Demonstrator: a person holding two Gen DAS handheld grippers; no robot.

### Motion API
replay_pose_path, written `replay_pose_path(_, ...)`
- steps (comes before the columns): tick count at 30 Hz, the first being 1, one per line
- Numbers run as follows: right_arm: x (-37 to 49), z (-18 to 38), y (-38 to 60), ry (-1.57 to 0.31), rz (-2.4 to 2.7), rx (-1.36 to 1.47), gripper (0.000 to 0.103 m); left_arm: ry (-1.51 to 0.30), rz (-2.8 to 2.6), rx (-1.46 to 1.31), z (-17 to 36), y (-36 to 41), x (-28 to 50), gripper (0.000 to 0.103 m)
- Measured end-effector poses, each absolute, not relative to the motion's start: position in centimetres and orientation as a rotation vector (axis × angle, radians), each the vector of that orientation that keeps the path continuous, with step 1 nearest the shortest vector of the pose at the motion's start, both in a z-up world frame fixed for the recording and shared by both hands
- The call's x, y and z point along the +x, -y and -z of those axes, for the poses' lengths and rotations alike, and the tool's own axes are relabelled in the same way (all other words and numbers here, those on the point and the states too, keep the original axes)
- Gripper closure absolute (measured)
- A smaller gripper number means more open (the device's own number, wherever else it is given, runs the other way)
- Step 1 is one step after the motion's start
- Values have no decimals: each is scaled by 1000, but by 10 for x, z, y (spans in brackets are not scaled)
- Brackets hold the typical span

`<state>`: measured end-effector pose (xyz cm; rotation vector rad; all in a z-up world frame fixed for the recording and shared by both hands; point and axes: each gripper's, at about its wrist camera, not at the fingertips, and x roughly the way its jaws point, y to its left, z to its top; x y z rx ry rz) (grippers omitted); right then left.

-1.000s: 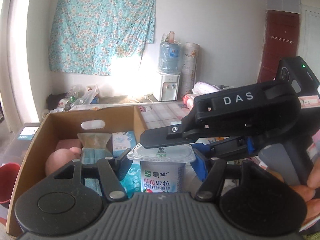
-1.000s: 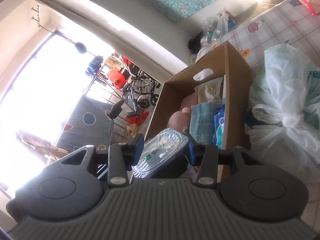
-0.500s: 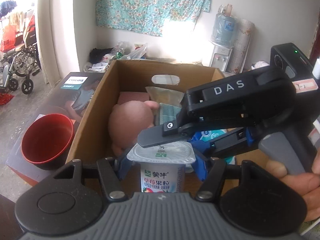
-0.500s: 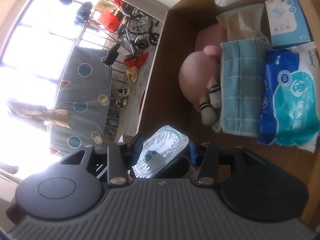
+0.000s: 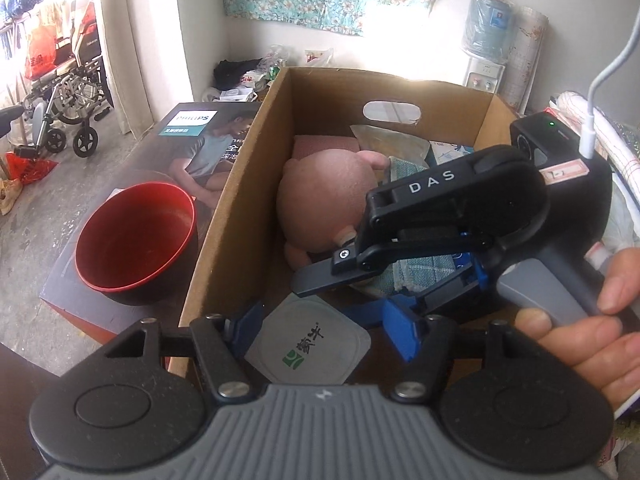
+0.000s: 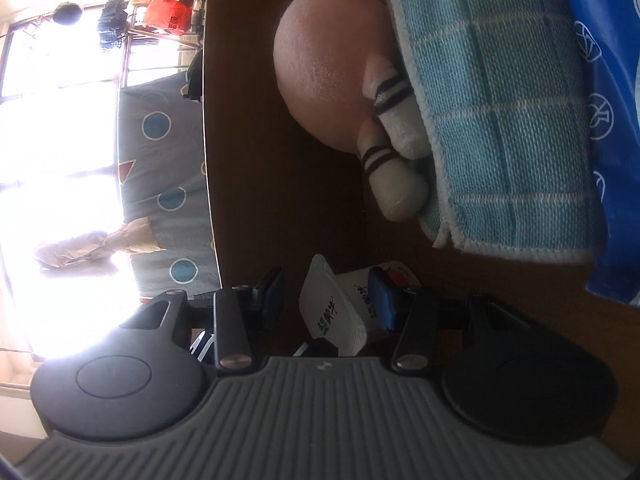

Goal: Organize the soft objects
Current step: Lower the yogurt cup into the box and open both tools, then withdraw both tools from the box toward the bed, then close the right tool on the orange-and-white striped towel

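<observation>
A white yoghurt cup (image 5: 308, 346) with a foil lid sits low at the near end of the cardboard box (image 5: 240, 184). My left gripper (image 5: 324, 328) straddles it, its jaws opening, with a gap at the right pad. My right gripper (image 6: 326, 300) also has the cup (image 6: 336, 312) between its fingers; the left pad stands apart from the lid. Its black housing (image 5: 460, 200) reaches in from the right. Behind lie a pink plush toy (image 5: 320, 200) with striped legs (image 6: 392, 160), a teal cloth (image 6: 500, 100) and a blue tissue pack (image 6: 600, 120).
A red bowl (image 5: 136, 240) stands on a printed Philips carton (image 5: 192, 144) left of the box. A person's hand (image 5: 580, 336) holds the right gripper's handle. A wheelchair (image 5: 64, 100) is at the far left and a water dispenser (image 5: 486, 40) by the back wall.
Both grippers have tipped down into the box. The cup, upright in the left jaws before, now shows only its lid there. The right view has closed in on the plush and cloth.
</observation>
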<state>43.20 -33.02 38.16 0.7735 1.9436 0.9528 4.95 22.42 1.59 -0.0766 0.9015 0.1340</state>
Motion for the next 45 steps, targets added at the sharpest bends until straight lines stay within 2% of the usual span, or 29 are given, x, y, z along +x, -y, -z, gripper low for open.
replay_pose_path(6, 442, -405, 341, -1870, -984, 761, 54, -860, -124, -79, -26, -223, 47, 35)
replay_pose_path(12, 452, -465, 388, -1662, -1061, 792, 46, -764, -22, -79, -50, -193, 34, 32)
replay_pose_path(18, 451, -515, 485, -1425, -1070, 812, 43, -701, 191, -44, -62, -128, 31, 30)
replay_pose_path(27, 432, -550, 680, -1176, -735, 596, 42, -684, 529, 31, -41, 6, 40, 30)
replay_pose_path(33, 430, -531, 786, -1160, -441, 425, 41, -738, 734, 57, 3, 89, 57, 33)
replay_pose_path(35, 432, -516, 809, -1195, -384, 371, 41, -765, 769, 67, 22, 111, 66, 38)
replay_pose_path(39, 444, -474, 823, -1261, -326, 245, 42, -837, 810, 36, 54, 145, 84, 45)
replay_pose_path(45, 453, -434, 829, -1375, -321, 133, 49, -888, 857, 28, 74, 172, 93, 46)
